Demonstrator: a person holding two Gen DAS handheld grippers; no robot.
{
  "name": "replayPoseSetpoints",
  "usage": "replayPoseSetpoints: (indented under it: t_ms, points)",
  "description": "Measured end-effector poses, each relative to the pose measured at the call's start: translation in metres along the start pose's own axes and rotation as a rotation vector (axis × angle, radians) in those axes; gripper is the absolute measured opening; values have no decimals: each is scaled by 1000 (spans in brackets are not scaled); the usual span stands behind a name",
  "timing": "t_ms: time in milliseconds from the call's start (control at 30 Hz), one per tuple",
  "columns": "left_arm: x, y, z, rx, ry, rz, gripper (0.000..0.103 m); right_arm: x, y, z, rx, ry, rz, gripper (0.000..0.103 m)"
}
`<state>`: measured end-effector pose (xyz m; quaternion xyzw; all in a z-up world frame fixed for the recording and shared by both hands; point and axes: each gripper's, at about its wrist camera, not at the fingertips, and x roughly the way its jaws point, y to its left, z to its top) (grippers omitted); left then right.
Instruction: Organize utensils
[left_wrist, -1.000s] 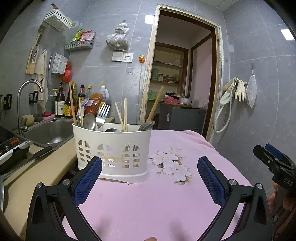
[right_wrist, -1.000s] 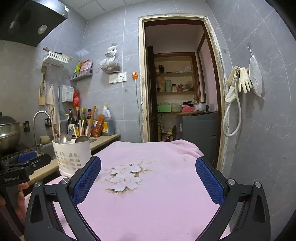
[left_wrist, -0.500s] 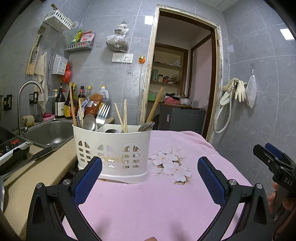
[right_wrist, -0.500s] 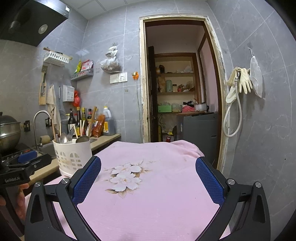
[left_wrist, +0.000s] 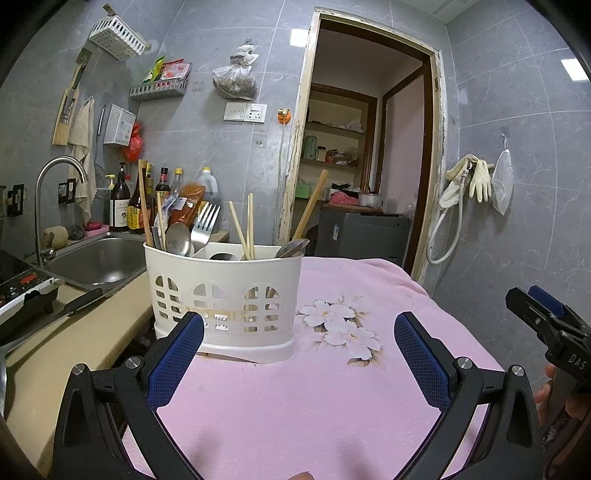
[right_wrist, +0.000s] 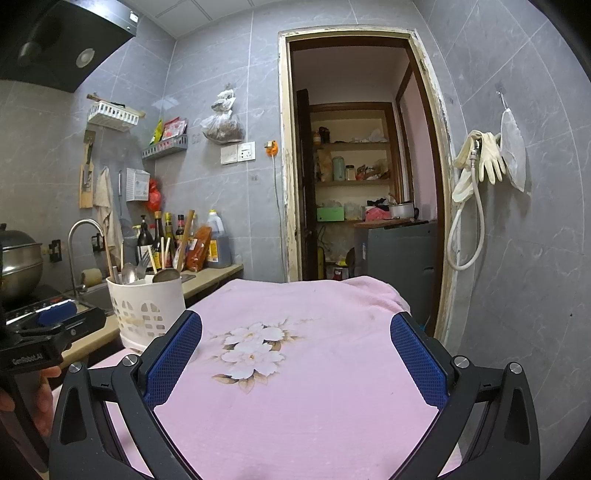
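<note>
A white plastic utensil caddy (left_wrist: 225, 299) stands on the pink flowered cloth (left_wrist: 332, 387), near its left edge. It holds a fork (left_wrist: 205, 225), a spoon (left_wrist: 178, 239), chopsticks (left_wrist: 245, 229), a wooden handle (left_wrist: 310, 205) and a ladle bowl (left_wrist: 291, 248). My left gripper (left_wrist: 298, 354) is open just in front of the caddy, nothing between its blue pads. My right gripper (right_wrist: 295, 354) is open over the cloth (right_wrist: 314, 387), with the caddy (right_wrist: 147, 310) off to its left. Each gripper shows at the edge of the other's view.
A steel sink (left_wrist: 96, 262) with a tap (left_wrist: 51, 184) lies left of the caddy, with bottles (left_wrist: 125, 206) behind it. A stove (left_wrist: 22, 288) and a pot (right_wrist: 18, 266) are at far left. An open doorway (right_wrist: 362, 184) is behind the table; gloves and a hose (right_wrist: 476, 173) hang at right.
</note>
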<state>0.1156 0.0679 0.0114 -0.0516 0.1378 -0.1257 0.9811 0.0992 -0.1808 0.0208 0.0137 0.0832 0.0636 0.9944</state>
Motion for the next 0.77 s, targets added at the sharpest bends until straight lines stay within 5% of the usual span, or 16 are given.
replayPoseSetpoints:
  t_ms: [767]
  points:
    - [3,5,-2,-19,14,22,101,3,2,-7,-2,21,10,103]
